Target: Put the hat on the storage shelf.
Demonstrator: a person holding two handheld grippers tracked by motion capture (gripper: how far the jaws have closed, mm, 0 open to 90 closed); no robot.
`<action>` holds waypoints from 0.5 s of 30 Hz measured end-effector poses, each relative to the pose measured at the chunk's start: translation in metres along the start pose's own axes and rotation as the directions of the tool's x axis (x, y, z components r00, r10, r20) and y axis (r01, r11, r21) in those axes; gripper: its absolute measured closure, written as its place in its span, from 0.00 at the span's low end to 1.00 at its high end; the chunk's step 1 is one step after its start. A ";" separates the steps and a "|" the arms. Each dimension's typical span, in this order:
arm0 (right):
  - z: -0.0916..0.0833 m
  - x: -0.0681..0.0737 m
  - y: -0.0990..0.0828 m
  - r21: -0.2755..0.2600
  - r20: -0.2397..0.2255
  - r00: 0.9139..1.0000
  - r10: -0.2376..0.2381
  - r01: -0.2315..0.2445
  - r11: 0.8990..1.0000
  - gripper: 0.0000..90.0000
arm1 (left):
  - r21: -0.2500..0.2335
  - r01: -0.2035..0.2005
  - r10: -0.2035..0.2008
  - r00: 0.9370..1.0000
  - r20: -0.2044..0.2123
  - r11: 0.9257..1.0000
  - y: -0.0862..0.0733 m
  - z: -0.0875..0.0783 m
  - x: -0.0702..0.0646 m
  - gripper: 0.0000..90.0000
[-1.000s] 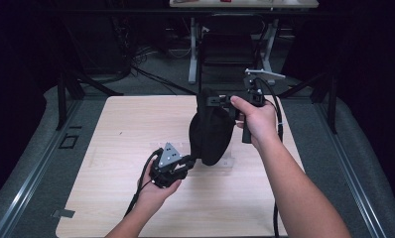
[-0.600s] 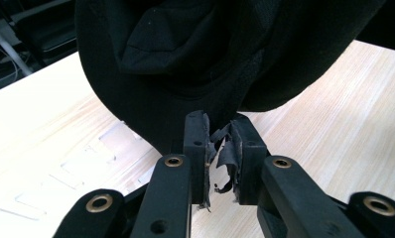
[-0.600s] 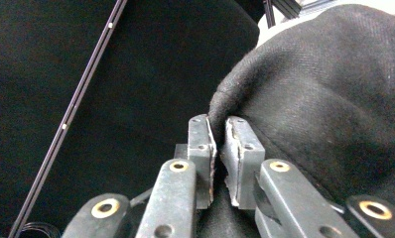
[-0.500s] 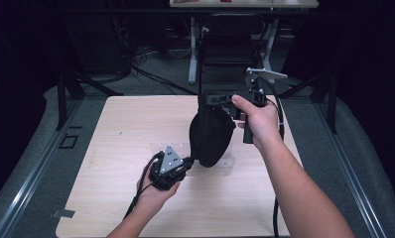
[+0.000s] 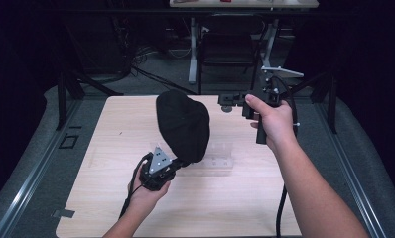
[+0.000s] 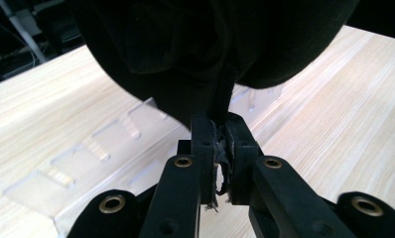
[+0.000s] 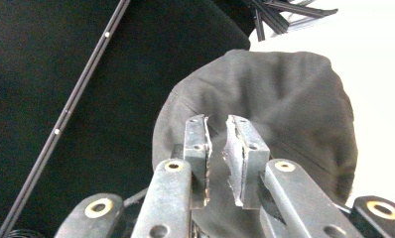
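One limp black cloth cap (image 5: 183,126) hangs clamped in left gripper (image 5: 178,163) jaws; right gripper (image 5: 235,101) jaws apart.

A clear plastic rack (image 5: 213,157) lies on the wooden table (image 5: 106,148), with a dark chair (image 5: 228,49) beyond.

Black fingers (image 6: 205,148) with brass screws — grey three-cornered plate, trailing black cable.
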State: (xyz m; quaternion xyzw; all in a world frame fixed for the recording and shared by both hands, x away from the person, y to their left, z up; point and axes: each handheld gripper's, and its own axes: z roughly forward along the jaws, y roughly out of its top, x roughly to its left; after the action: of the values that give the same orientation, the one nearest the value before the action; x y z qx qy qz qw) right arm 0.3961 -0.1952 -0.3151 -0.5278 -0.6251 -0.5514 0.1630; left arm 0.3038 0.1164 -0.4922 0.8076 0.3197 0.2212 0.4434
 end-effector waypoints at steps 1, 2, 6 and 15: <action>-0.001 0.000 0.000 0.002 -0.002 1.000 -0.004 0.004 1.000 0.88 | 0.004 0.000 0.000 1.000 -0.001 1.000 -0.001 0.000 0.001 0.95; -0.001 0.001 -0.001 -0.003 -0.003 1.000 -0.001 0.001 1.000 0.88 | 0.017 0.008 -0.008 1.000 0.001 1.000 -0.006 0.002 0.002 0.95; -0.002 0.001 -0.003 0.008 0.009 1.000 -0.018 0.018 1.000 0.87 | 0.017 0.040 -0.040 0.999 0.004 0.999 -0.017 0.003 0.006 0.95; -0.011 -0.012 -0.010 0.003 0.047 0.999 -0.017 0.017 1.000 0.86 | 0.012 0.075 -0.075 0.997 0.025 0.997 -0.029 0.000 0.013 0.93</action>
State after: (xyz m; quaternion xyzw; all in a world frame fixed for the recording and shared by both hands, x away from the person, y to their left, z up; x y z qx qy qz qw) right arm 0.3882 -0.2086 -0.3258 -0.5351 -0.6340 -0.5394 0.1441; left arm 0.3041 0.1371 -0.5160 0.8001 0.3453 0.1923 0.4512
